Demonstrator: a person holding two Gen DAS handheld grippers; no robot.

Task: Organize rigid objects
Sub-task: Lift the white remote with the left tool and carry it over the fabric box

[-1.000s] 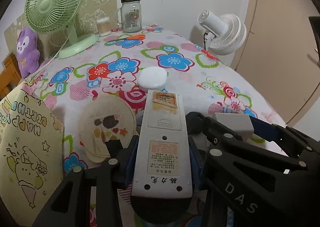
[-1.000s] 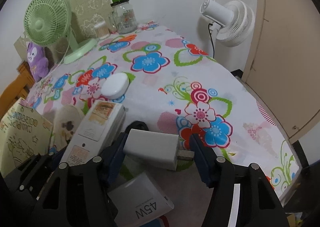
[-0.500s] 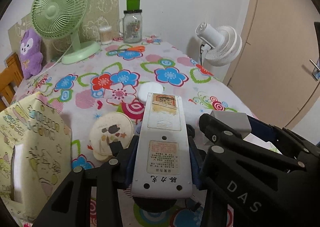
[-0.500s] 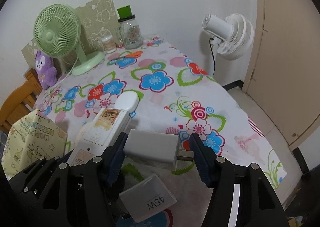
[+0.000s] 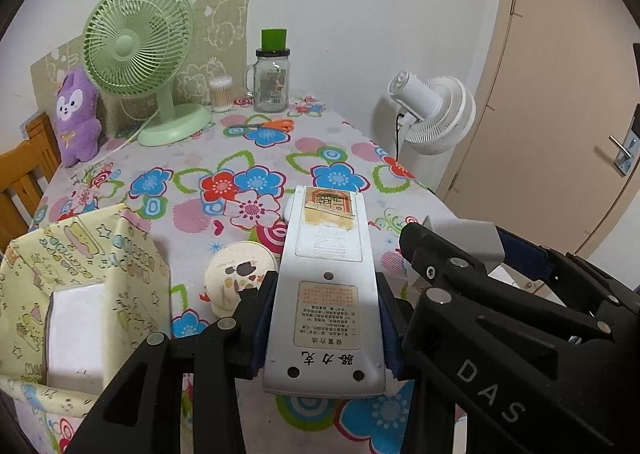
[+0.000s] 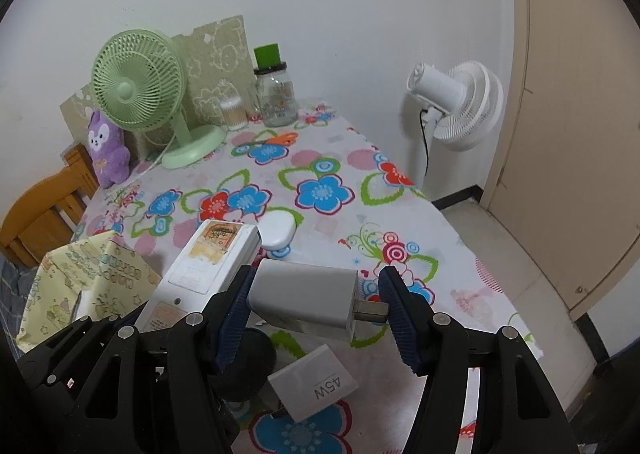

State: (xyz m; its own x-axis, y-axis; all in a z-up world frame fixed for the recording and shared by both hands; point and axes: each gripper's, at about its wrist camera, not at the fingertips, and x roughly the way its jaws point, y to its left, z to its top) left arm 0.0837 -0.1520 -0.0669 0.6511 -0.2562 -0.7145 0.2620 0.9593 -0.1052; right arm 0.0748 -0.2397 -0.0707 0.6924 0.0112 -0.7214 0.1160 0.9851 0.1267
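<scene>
The left gripper [image 5: 325, 328] pinches a white remote [image 5: 326, 294] above the flowered table [image 5: 256, 158] — the right gripper [image 6: 316, 304] pinches a white charger [image 6: 304, 300] beside it.

Flowered tablecloth [image 5: 248, 158], green fan [image 5: 138, 38], purple plush [image 5: 76, 118], white charger [image 6: 304, 294]

I am working in a lived-in room of a home. The tabletop [image 5: 352, 134] wears a bright cloth printed with blue, red and pink flowers, and along the white wall stand a pale green desk fan [image 5: 138, 50], a purple plush rabbit toy [image 5: 76, 118], a clear glass jar with a green lid [image 5: 272, 78] and a tub of cotton swabs [image 5: 221, 94]. A wooden chair [image 6: 44, 214], a white floor fan [image 6: 456, 106] and a beige door with a metal handle [image 5: 622, 150] surround it.
</scene>
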